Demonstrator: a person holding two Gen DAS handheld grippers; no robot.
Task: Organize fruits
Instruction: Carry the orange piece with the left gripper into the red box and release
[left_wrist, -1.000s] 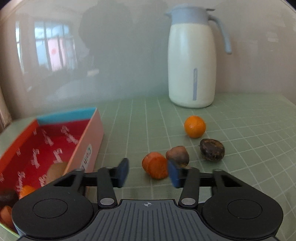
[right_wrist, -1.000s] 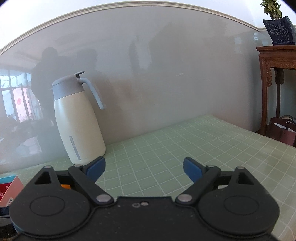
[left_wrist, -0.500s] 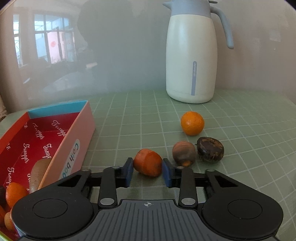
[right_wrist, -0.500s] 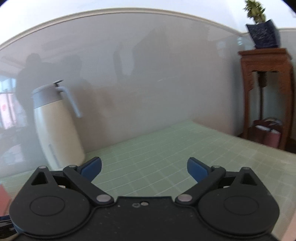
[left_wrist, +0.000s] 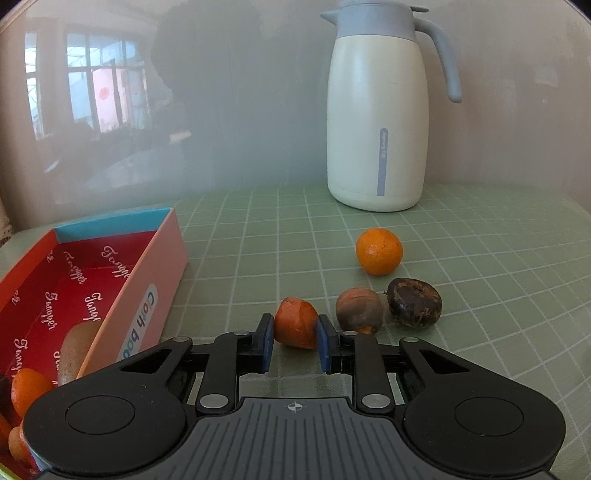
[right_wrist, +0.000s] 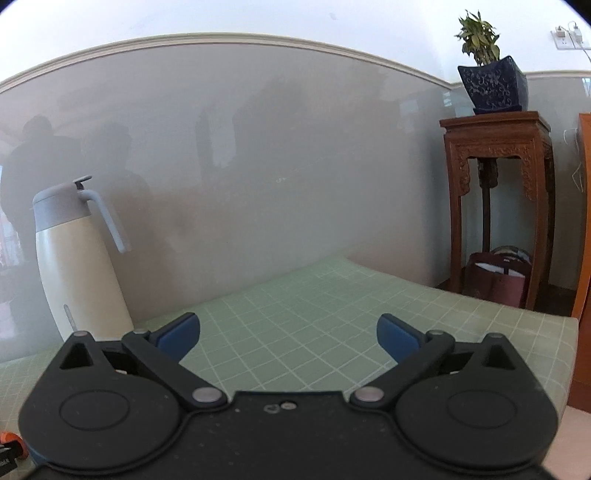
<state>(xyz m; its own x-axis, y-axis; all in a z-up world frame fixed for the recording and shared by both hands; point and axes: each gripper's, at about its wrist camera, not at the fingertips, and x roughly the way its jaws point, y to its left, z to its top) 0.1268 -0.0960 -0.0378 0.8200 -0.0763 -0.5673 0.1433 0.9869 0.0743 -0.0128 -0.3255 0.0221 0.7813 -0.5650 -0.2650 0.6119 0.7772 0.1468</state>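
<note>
Left wrist view: we see the surface (left_wrist: 480, 236), then the box (left_wrist: 147, 280) left of the orange fruit (left_wrist: 295, 326), which our left tool (left_wrist: 294, 341) clamps. Right tool (right_wrist: 288, 334) stands wide, empty.

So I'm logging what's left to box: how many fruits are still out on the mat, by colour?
Orange: 2, the round orange and the orange piece clamped in the left gripper.
Brown: 1, the brown fruit.
Dark brown: 1, the dark wrinkled fruit.
Total: 4 on the mat.
</note>
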